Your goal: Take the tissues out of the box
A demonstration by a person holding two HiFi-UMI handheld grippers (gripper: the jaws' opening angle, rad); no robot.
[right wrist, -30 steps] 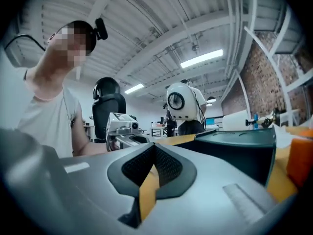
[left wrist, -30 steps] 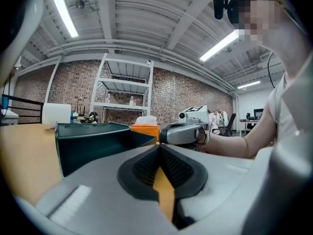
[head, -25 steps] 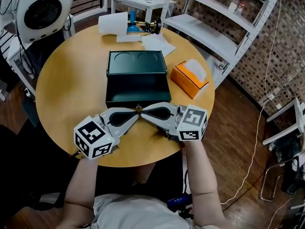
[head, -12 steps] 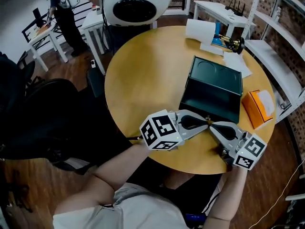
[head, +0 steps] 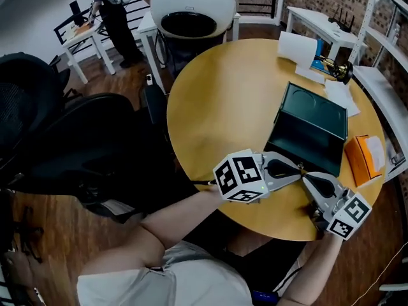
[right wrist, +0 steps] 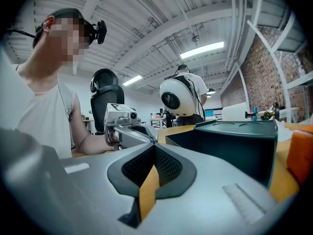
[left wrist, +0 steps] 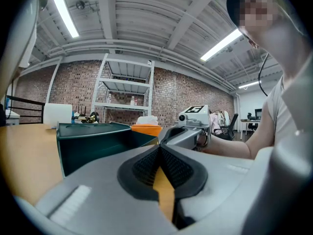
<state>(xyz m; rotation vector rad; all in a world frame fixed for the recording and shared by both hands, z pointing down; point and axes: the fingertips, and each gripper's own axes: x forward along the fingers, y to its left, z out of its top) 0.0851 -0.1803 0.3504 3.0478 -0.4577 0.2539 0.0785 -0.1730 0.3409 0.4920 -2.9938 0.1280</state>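
Observation:
The orange tissue box [head: 361,161] lies near the right rim of the round wooden table [head: 223,101], a white tissue [head: 377,152] standing out of its top. It also shows in the left gripper view as the tissue box [left wrist: 146,129] behind the dark green box [left wrist: 95,142]. My left gripper [head: 297,173] and right gripper [head: 306,174] rest tip to tip at the table's near edge, just in front of the green box [head: 311,129]. Both are shut with nothing held. The left gripper [left wrist: 159,149] and right gripper [right wrist: 155,149] face each other.
A white paper roll [head: 299,46], a gold and black object [head: 338,69] and loose sheets [head: 340,95] sit at the table's far side. A white round machine [head: 191,5] stands beyond it, a black office chair [head: 57,126] to the left, a metal shelf [head: 390,104] to the right.
The head view has swung to the left, so the table and boxes now sit at the right. Both grippers stay shut, tip to tip by the green box.

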